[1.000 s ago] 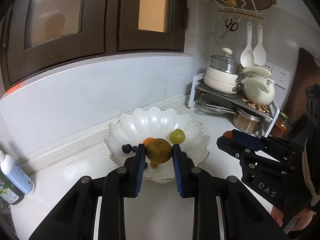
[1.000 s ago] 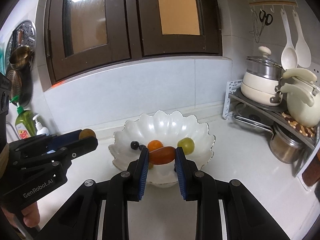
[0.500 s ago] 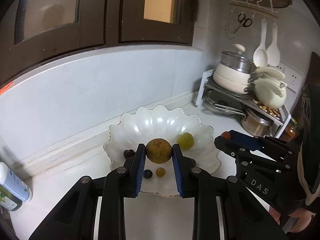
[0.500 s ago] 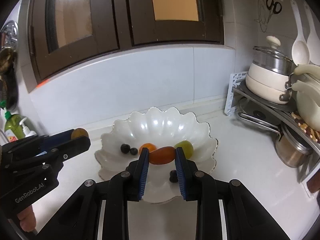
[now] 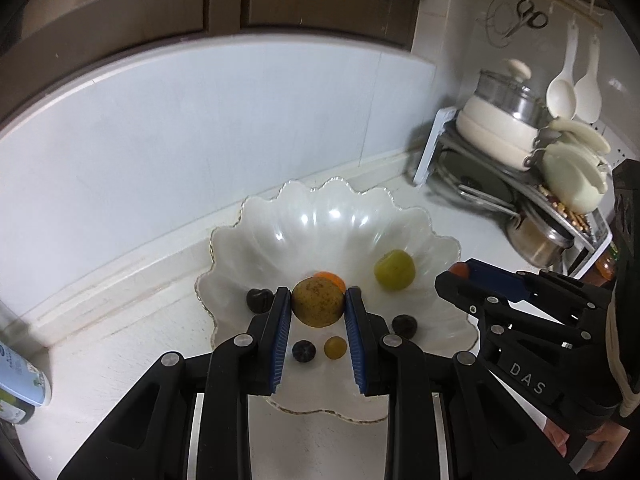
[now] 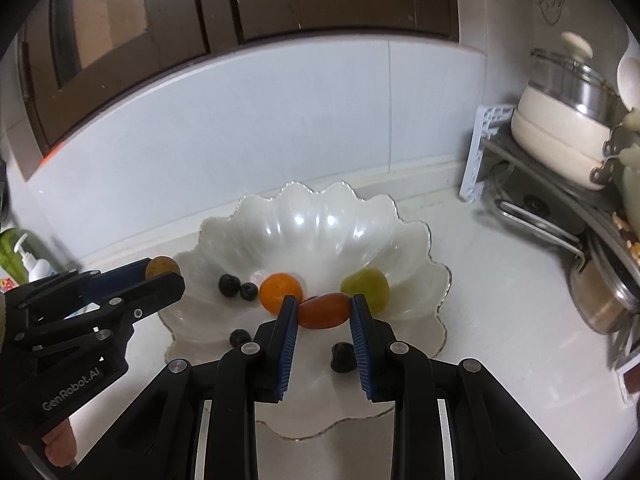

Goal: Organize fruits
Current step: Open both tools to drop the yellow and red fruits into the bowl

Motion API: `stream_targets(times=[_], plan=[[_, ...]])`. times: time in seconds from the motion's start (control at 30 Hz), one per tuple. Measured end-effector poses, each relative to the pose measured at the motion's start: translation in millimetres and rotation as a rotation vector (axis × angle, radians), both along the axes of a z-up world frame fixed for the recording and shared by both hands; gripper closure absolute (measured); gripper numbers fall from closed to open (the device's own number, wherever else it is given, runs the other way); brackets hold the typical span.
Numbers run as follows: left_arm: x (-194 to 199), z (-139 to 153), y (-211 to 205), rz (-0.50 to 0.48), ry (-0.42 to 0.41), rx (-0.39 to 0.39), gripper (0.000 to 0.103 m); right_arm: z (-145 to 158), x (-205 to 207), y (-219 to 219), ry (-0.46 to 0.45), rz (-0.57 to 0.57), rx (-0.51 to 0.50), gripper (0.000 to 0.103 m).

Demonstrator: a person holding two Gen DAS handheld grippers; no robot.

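White kitchen counter [image 5: 132, 344] runs along a pale backsplash, with a pot rack [image 5: 516, 168] at its far right corner and a scalloped white bowl [image 5: 280, 216] sitting near the back edge. The left gripper [image 5: 318, 300] is closed snugly on a round brownish-yellow fruit [image 5: 317, 301], held above the bowl's near left part. The right gripper [image 6: 324, 311] is clamped on an elongated red-orange fruit [image 6: 324, 311], hovering over the bowl's near right part. Already lying in the bowl are an orange fruit [image 6: 281, 292], a green fruit [image 6: 366, 285], several dark berries [image 6: 239, 286] and a small yellow berry [image 5: 335, 347].

The step in hand looks like setting both held fruits into the bowl. To do it well, each gripper should come down toward a bare patch of the bowl's floor before its fingers part, since round fruit dropped from height would likely roll or knock the berries. The left fruit sits directly over the orange one, so shifting slightly toward the bowl's left wall seems wise. Letting go one at a time keeps the two grippers, which are near each other, from bumping.
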State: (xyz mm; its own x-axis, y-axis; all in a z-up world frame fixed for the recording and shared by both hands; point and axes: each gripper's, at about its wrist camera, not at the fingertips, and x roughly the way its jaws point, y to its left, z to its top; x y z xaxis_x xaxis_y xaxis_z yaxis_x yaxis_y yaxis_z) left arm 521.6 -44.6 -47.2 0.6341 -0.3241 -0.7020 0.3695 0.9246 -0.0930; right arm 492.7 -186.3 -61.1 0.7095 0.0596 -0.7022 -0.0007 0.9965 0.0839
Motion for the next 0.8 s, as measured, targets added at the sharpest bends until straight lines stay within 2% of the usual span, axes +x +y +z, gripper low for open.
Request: stream_targets(times=[0.23, 0.47, 0.53, 0.6, 0.67, 0.8], plan=[[15.4, -17.8, -7.7, 0.003, 0.058, 0.036, 0.075, -14.9, 13.5, -7.1, 0.068, -0.009, 0.019, 0.075], [24.1, -29.6, -13.2, 0.004, 0.113, 0.068, 0.075, -21.0, 19.9, -8.6, 0.096, -0.011, 0.018, 0.074], [24.3, -30.2, -13.2, 0.004, 0.122, 0.072, 0.068, -21.4, 20.9, -8.8, 0.107, -0.01, 0.018, 0.073], [23.2, -28.8, -12.5, 0.007, 0.12, 0.076, 0.057, -21.3, 20.4, -8.9, 0.113, -0.017, 0.013, 0.059], [21.2, -25.5, -10.8, 0.013, 0.107, 0.078, 0.055, -18.9, 17.4, -9.2, 0.103, -0.025, 0.009, 0.053], [14.5, -16.9, -3.9, 0.044, 0.085, 0.09, 0.052, -13.7, 11.0, -9.1, 0.092, -0.036, -0.002, 0.053]])
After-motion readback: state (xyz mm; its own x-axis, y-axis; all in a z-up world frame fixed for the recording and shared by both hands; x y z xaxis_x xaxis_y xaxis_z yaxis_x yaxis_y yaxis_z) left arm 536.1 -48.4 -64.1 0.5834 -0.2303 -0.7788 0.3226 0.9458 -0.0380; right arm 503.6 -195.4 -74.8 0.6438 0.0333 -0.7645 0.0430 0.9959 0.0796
